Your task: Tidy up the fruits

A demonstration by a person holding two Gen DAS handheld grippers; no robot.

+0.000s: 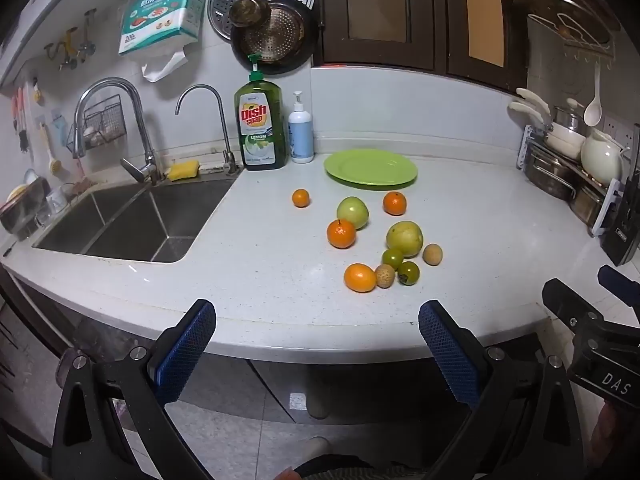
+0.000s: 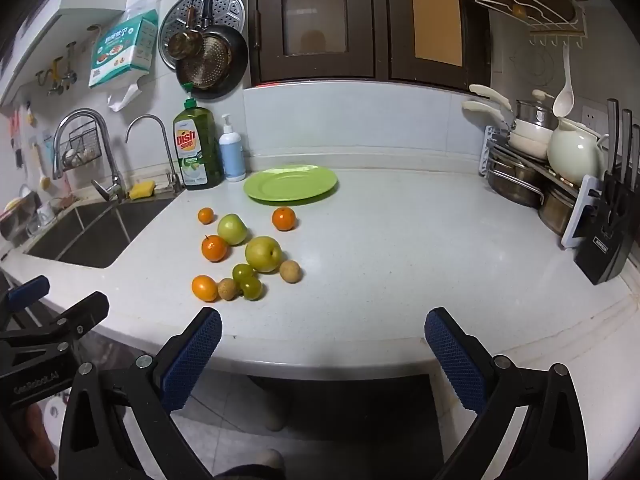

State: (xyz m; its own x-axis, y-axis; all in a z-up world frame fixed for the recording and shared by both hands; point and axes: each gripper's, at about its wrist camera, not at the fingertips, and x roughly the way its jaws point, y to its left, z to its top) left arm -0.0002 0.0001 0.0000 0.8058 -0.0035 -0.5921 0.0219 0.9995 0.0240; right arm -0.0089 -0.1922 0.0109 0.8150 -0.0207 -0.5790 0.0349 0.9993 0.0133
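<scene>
Several fruits lie loose on the white counter (image 1: pixel 260 264): oranges (image 1: pixel 341 233) (image 2: pixel 214 248), a green apple (image 1: pixel 352 212) (image 2: pixel 232 229), a yellow-green pear (image 1: pixel 404 238) (image 2: pixel 263 254), small green fruits (image 1: pixel 408 273) (image 2: pixel 252 288) and brown longans (image 1: pixel 432 254) (image 2: pixel 290 271). Behind them sits an empty green plate (image 1: pixel 370 168) (image 2: pixel 291 183). My left gripper (image 1: pixel 316 322) hangs open in front of the counter's edge, nothing between its blue pads. My right gripper (image 2: pixel 322 330) is likewise open and empty, short of the fruit.
A steel sink (image 1: pixel 128 220) with taps lies at the left. Dish soap (image 1: pixel 262 128) and a pump bottle (image 1: pixel 301 130) stand by the wall. A pot rack (image 2: pixel 532 168) and knife block (image 2: pixel 608 232) fill the right end. A person's feet show below on the floor.
</scene>
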